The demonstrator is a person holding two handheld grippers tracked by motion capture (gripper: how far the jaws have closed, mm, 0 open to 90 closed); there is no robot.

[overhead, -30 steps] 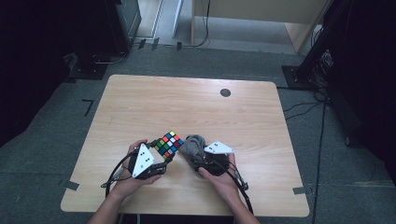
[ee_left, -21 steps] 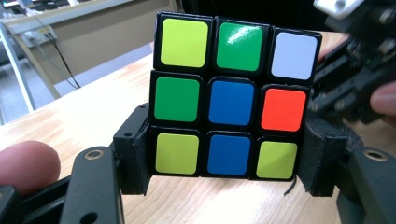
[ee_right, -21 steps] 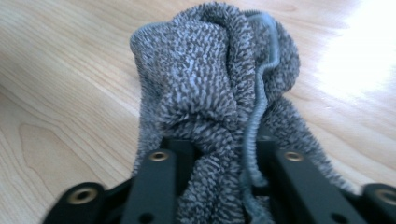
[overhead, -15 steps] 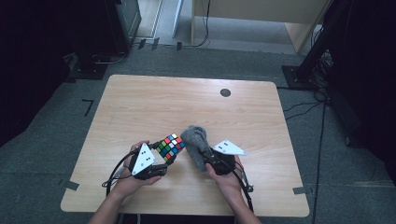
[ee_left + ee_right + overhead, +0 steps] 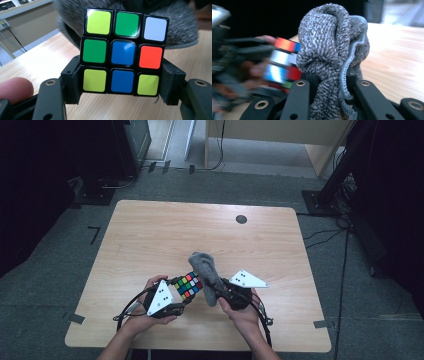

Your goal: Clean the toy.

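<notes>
cube [image 5: 123, 53] sits clamped in the left gripper [image 5: 122, 83]; right gripper [image 5: 329, 82] jaws, just closed, pinch the grey cloth [image 5: 332, 50].

Scrambled cube [image 5: 123, 52] clamped betw. left tool [image 5: 121, 86] jaws, blue centre facing it. Grey cloth [image 5: 332, 50] bunched, upright in right tool [image 5: 329, 100], touching cube's far side.

Both tools sit side by side, left tool [image 5: 176, 296] clamped wide, right tool [image 5: 220, 292] pinched tight.
</notes>
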